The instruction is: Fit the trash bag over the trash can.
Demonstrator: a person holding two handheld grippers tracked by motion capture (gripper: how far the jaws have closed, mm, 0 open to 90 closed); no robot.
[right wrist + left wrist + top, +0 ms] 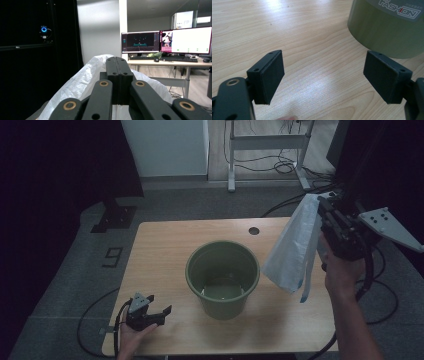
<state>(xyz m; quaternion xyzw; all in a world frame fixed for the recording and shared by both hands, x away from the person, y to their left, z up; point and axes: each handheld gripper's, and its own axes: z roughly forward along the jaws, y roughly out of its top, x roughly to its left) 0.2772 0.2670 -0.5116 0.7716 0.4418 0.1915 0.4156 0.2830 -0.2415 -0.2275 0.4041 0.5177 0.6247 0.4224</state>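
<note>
A green plastic pot stands upright in the middle of the wooden table; its inside looks empty. My right gripper is held high to the right of the pot, shut on the top of a white woven bag that hangs down beside the pot's rim. In the right gripper view the jaws are pressed together with the white bag bunched around them. My left gripper rests on the table near the front left, open and empty. In the left gripper view my left gripper faces the pot's side.
A round cable hole sits at the table's far edge. Behind the table are a white cabinet and a desk frame with cables on the floor. The right gripper view looks out at monitors on a desk.
</note>
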